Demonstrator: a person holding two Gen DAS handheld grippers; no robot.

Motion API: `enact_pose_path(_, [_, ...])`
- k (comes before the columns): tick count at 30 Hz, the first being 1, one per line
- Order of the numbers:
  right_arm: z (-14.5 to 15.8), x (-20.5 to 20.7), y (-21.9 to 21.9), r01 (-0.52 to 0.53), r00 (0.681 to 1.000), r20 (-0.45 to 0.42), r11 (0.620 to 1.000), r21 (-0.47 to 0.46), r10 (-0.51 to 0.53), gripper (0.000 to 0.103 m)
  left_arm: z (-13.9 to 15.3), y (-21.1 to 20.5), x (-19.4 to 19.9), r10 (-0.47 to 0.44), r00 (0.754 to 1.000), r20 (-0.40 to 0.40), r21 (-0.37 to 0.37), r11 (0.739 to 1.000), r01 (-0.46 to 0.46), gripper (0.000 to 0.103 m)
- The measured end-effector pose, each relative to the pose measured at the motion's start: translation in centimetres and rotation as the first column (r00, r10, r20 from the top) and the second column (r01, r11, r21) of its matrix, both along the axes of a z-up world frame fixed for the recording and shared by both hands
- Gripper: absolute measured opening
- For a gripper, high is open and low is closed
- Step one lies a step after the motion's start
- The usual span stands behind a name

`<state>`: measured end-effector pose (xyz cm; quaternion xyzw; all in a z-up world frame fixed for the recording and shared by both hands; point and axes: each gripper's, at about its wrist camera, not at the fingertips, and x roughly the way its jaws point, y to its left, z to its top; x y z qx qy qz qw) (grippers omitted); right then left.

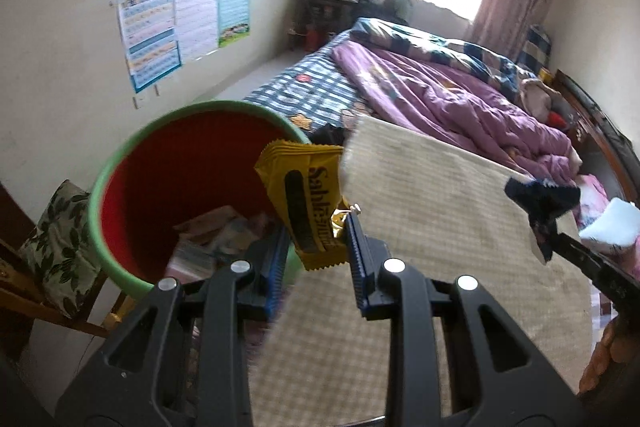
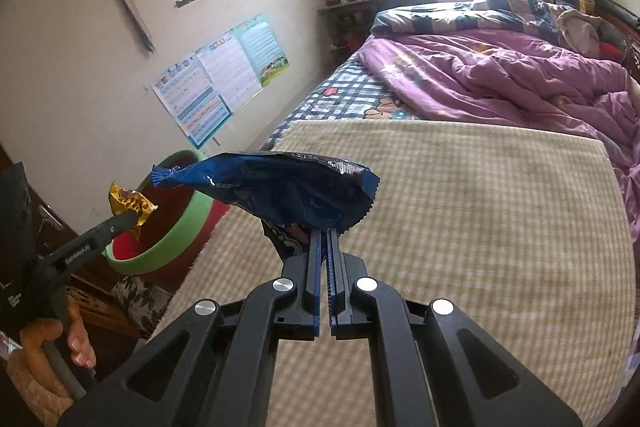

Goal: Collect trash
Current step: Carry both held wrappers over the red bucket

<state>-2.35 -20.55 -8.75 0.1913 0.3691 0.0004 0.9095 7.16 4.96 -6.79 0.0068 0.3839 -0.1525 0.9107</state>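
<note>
My left gripper (image 1: 318, 231) has its jaws apart; a yellow Sablé snack wrapper (image 1: 306, 199) stands between them, touching the right finger, over the near rim of a red bin with a green rim (image 1: 120, 167). The bin holds several paper scraps (image 1: 216, 235). My right gripper (image 2: 325, 233) is shut on a blue foil snack bag (image 2: 288, 187), held above the checked beige mat (image 2: 460, 207). In the right wrist view the left gripper (image 2: 128, 219) with the yellow wrapper (image 2: 130, 203) sits over the bin (image 2: 168, 243). The right gripper and blue bag (image 1: 540, 199) show at the right of the left wrist view.
A bed with a purple quilt (image 2: 500, 75) and plaid sheet (image 1: 312, 87) lies beyond the mat (image 1: 440, 227). A chair with a leaf-print cushion (image 1: 60, 239) stands left of the bin. Posters (image 1: 180, 23) hang on the wall. A white block (image 1: 612, 227) lies right.
</note>
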Motion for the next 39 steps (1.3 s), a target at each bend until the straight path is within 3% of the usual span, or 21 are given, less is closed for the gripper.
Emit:
enact_pose_path(19, [0.3,3.7,7.7,0.023,1.000,-0.005,1.000,-0.012,-0.023,0.003,-0.6,5.7,3.5,-0.074,0.997,0.010,0.027,0.997,0.074,0.027])
enact_pose_path(39, [1.1,7.2,12.9,0.009,1.000,-0.001,0.999,-0.049,-0.009,0.003,-1.2,8.3,6.9,-0.122,0.992,-0.003,0.023,0.992,0.122,0.027])
